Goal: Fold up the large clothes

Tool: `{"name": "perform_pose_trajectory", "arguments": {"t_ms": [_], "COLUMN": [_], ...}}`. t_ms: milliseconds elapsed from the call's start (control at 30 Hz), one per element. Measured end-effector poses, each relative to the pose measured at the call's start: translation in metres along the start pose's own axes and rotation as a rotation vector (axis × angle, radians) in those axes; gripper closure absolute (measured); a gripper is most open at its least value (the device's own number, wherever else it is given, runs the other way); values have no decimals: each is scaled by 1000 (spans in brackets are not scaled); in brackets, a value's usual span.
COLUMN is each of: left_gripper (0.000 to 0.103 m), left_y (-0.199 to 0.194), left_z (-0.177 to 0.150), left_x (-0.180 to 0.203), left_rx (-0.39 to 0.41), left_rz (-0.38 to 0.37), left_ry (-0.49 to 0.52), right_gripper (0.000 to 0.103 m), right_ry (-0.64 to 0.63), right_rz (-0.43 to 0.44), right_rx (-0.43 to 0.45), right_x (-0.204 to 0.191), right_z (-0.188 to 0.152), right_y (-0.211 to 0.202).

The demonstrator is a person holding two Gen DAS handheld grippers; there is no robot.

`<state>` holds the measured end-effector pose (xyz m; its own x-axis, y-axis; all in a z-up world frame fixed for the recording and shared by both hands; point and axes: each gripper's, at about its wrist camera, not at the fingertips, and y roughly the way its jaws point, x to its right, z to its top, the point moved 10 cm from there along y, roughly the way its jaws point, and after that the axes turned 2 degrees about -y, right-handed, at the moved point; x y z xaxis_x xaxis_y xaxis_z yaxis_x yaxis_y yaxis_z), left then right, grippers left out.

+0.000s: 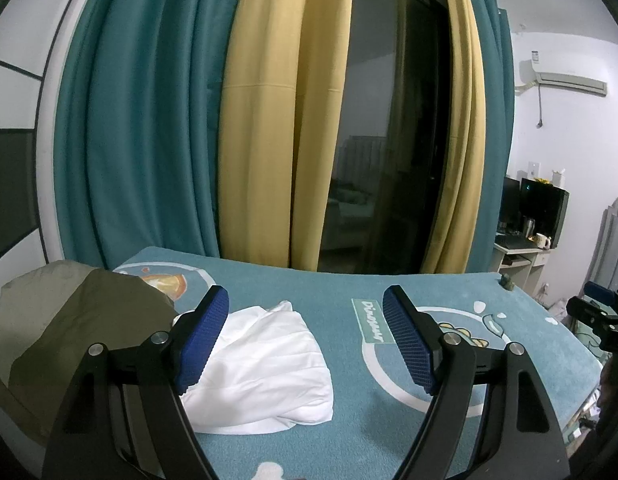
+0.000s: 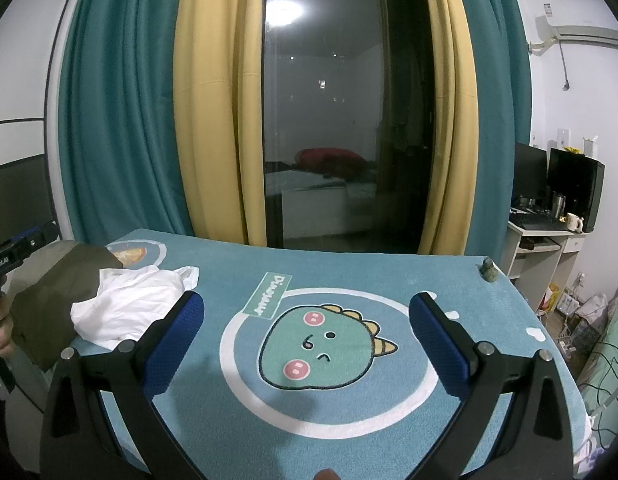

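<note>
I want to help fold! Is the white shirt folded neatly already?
Not folded. The white garment lies crumpled in a wrinkled heap on the blue dinosaur mat, beside an olive garment.

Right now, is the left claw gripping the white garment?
No. The left claw hangs open above the mat, with the crumpled white garment lying loose between its blue pads, not pinched.

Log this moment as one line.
left hand-held gripper: open, empty | right hand-held gripper: open, empty | white garment: crumpled on mat | olive garment: beside it
</note>
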<state>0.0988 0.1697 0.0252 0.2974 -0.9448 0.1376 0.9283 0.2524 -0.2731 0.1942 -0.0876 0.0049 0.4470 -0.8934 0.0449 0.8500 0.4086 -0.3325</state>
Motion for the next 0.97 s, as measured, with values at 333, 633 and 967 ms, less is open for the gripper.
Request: {"name": "perform_pose_trajectory", "arguments": {"t_ms": [333,633,967], "left_gripper": [21,21,21], "left_y": [-1,0,0], "left_z": [0,0,-2], "left_x": [1,1,3], "left_rx": [1,-2,-4], "left_rz": [0,0,-19], "left_ry": [0,0,15], "right_gripper": [2,2,2], "right_ry": [-3,-3,-4], "right_rz": [0,5,10], "right_rx": [0,-4,-13], "right_x": [-1,0,4], "right_z": [0,-2,-4], "right_y": [-1,-1,0]}}
